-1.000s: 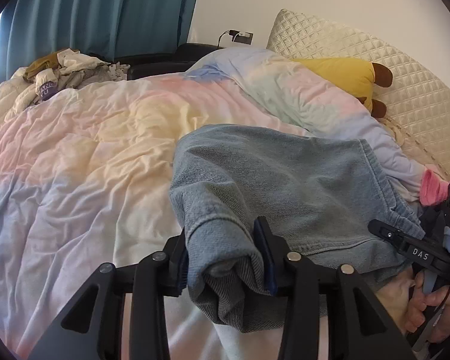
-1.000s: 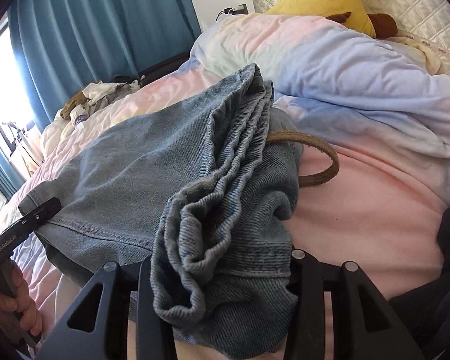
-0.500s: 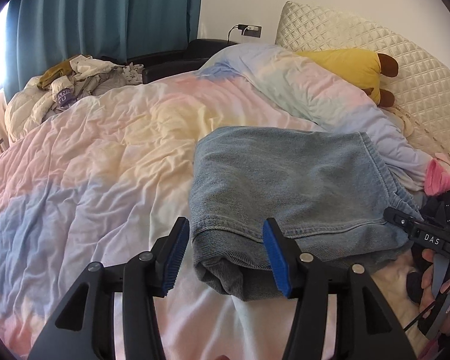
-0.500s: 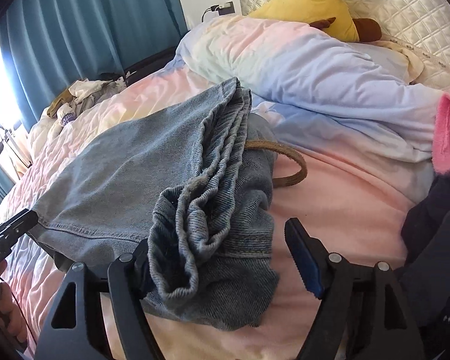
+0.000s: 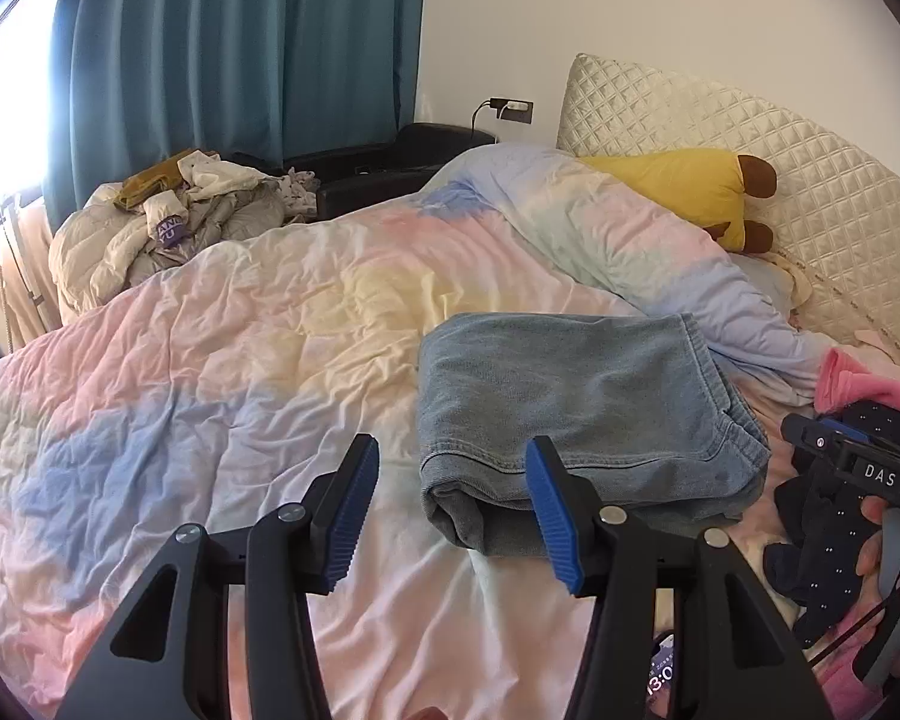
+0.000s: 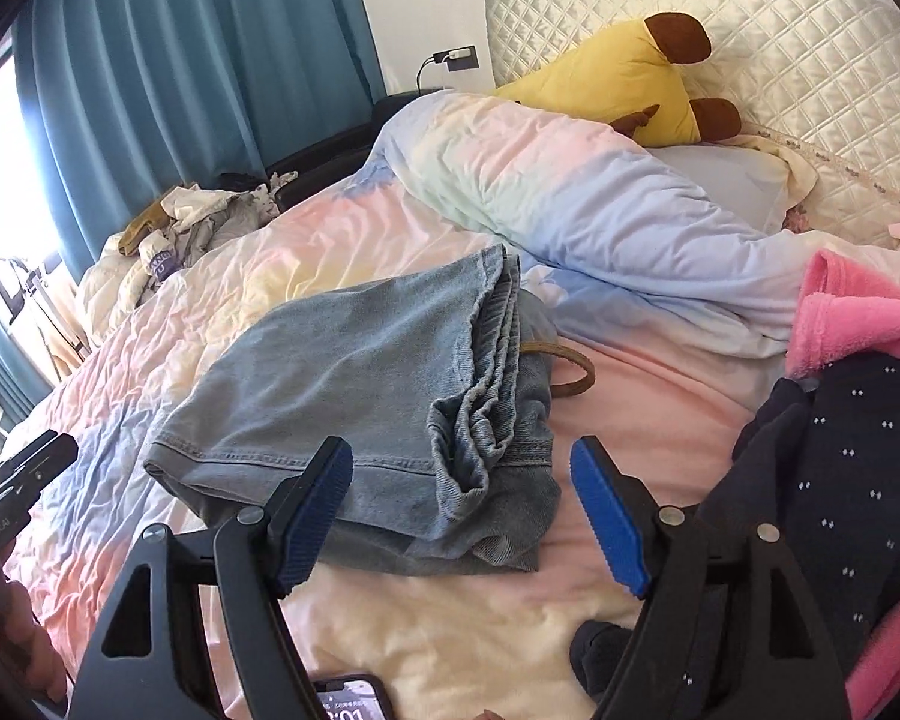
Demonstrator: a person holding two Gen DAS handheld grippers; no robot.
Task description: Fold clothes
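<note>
Folded light-blue denim jeans (image 5: 576, 402) lie flat on the pastel tie-dye quilt (image 5: 210, 360), mid-bed, released by both tools. A second ago each end of the bundle was clamped; now nothing is held. Left gripper (image 5: 450, 510): blue pads apart, empty, drawn back above the near-left corner of the jeans. Right gripper (image 6: 462, 516): fingers spread wide, empty, lifted clear of the stacked waistband edge. Judgement: this garment's fold is finished and the next piece is due. To the right, a navy dotted garment (image 6: 840, 480) and a pink fleece piece (image 6: 858, 312) wait unfolded. A brown loop (image 6: 576, 372) is partly hidden under the denim; identity unclear. A phone (image 6: 348, 702) is cut off at the bottom edge.
</note>
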